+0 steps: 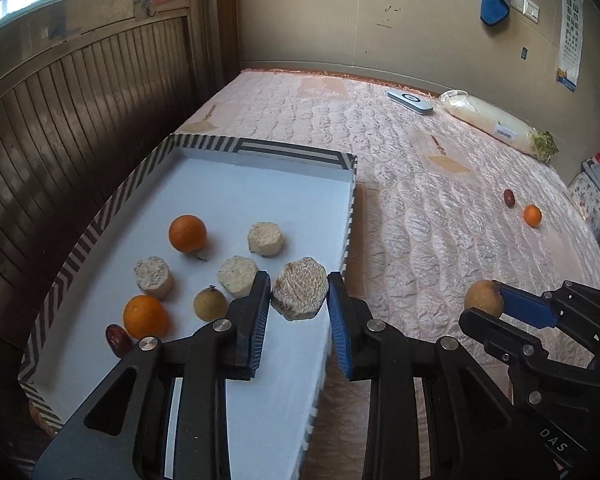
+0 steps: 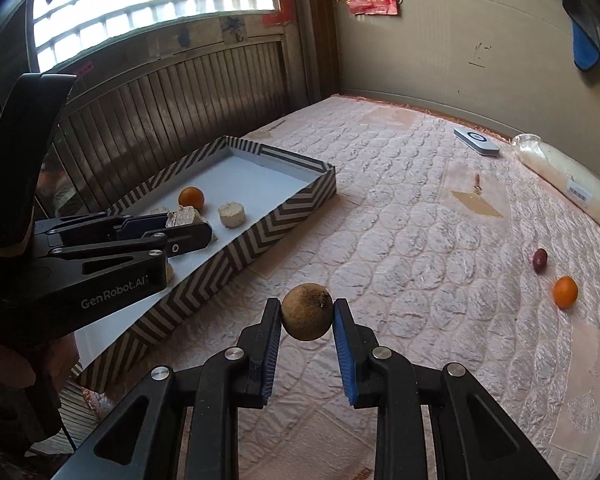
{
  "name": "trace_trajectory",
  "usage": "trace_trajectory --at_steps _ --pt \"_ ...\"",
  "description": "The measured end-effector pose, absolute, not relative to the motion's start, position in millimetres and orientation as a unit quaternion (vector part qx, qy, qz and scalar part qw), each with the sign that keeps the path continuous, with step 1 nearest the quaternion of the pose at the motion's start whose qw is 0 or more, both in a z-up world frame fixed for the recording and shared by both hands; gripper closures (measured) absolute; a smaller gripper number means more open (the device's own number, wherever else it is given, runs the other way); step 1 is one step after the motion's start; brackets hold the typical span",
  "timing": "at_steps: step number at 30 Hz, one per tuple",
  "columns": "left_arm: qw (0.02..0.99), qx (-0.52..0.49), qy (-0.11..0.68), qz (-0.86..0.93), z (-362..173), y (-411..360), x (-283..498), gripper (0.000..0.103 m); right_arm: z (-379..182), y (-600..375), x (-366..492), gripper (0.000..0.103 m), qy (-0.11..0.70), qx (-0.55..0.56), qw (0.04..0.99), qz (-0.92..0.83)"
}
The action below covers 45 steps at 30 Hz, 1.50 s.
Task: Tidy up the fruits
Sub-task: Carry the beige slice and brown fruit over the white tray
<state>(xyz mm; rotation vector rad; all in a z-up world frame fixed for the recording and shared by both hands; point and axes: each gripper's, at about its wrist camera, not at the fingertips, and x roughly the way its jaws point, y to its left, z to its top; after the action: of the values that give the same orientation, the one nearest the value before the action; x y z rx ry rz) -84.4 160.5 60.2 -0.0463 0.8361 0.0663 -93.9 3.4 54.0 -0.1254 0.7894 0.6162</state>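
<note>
A: Left wrist view first. What does the left gripper carry?

B: It is pinching a pale, rough-cut chunk between its two pads, at lower centre of the frame. The chunk hangs over the right-hand edge of the striped tray, which suggests it is being brought in for deposit.

A: Tray contents?

B: Two oranges, three similar pale chunks, a small brown round fruit and a dark date at lower left. All lie on the white floor, apart from one another; grouping in one container is presumably the purpose.

A: Right gripper in this view?

B: At lower right, the right gripper is closed on a brown round fruit, held over the mattress, outside the tray.

A: Right wrist view.

B: The same fruit sits clamped at lower centre between the right gripper pads, above the mattress and near the tray's long wall. At centre left, the left gripper holds its chunk over the tray.

A: Items outstanding?

B: An orange and a dark fruit at right of frame, lying on the mattress well apart from the tray.
</note>
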Motion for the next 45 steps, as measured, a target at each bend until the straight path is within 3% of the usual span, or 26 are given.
trace_trajectory --at_steps 24,45 --pt "0.907 -0.068 0.403 0.103 56 258 -97 0.075 58 128 -114 0.078 0.37 -0.136 0.835 0.384" --pt "0.903 -0.069 0.408 0.115 50 265 -92 0.075 35 171 -116 0.078 0.388 -0.157 0.808 0.415"
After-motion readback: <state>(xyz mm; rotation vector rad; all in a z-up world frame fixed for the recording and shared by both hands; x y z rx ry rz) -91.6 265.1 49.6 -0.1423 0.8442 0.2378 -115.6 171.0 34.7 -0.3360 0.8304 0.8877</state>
